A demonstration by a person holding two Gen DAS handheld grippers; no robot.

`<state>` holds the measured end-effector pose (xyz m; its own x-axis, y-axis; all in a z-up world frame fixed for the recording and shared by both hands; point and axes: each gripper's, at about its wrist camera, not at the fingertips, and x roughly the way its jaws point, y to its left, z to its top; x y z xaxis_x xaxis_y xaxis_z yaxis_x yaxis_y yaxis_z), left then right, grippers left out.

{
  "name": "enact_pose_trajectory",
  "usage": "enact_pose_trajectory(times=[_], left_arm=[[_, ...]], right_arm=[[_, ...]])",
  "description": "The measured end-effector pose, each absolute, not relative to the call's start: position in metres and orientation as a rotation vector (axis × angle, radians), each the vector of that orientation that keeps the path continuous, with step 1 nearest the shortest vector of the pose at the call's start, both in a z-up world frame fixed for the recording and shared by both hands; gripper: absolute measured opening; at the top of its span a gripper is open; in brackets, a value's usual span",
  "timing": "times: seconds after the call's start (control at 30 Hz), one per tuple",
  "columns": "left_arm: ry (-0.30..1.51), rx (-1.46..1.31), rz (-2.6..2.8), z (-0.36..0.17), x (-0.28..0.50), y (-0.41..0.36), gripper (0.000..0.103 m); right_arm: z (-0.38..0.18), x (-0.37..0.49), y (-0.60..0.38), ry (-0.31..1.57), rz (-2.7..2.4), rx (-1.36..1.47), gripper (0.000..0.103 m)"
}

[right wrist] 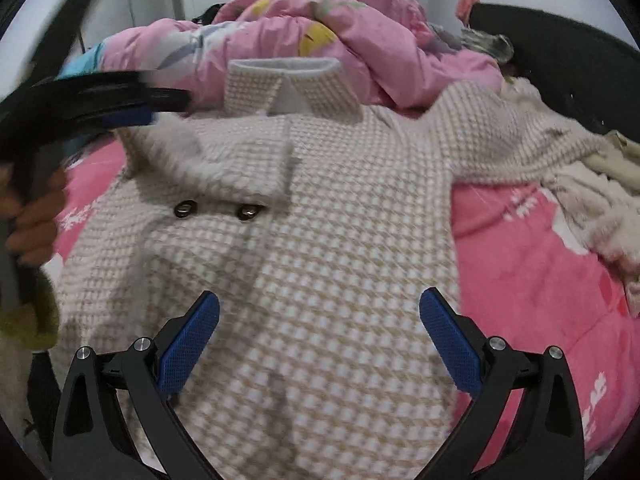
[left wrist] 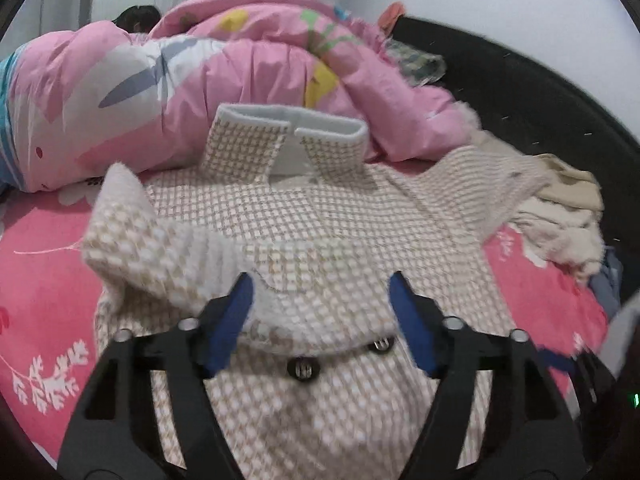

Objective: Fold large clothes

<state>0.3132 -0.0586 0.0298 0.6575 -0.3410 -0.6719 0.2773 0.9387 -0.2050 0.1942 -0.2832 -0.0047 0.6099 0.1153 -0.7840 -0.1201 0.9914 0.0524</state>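
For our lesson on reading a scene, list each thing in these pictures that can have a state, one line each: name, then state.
Left claw: open, nothing between its pads.
Right claw: open, empty, above the coat.
Checked coat: spread on the bed, one sleeve folded across its front.
Collar: standing up.
Pink quilt: bunched behind the coat.

The coat's point(right wrist: 320, 264) near hem runs off the bottom edge. Left tongs point(right wrist: 132, 114) smear into blur at far left. A quilt point(left wrist: 240, 64) hides the bed's far side.

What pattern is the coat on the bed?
Small beige-and-white houndstooth check on the coat, with a plain pale collar lining; clearest in the right wrist view.
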Motion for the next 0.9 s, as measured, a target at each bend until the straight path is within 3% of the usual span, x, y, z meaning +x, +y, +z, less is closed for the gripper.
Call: enact_pose_trajectory(times=[0.2,0.43,0.63,0.73,0.8,0.83,0.9], left_arm=[[0.727,-0.106,-0.255,0.048,0.297,0.005,0.072],[0.899,0.102,0.081,-0.018,0.327,0.032,0.072],[0.966,0.19,0.178,-0.065,0.343,0.034,0.073],[0.957,0.152,0.169,-0.069,0.342,0.042,0.074],[0.956,0.123,0.158,-0.07,0.343,0.047,0.074],[0.956,0.111,0.154,-0.071,0.344,0.048,0.074],[0.957,0.09,0.149,-0.073,0.344,0.052,0.075]], right_arm=[[0.013,0.232,-0.299,0.896,0.25,0.192,0.098],[-0.004,0.312,-0.291,1.046,0.468,0.506,0.096],[-0.035,0.377,-0.265,1.147,0.474,0.575,0.078],[-0.054,0.404,-0.253,1.191,0.412,0.521,0.064],[-0.064,0.414,-0.246,1.223,0.402,0.482,0.05],[-0.066,0.415,-0.242,1.235,0.399,0.462,0.047],[-0.057,0.408,-0.231,1.218,0.414,0.407,0.03]])
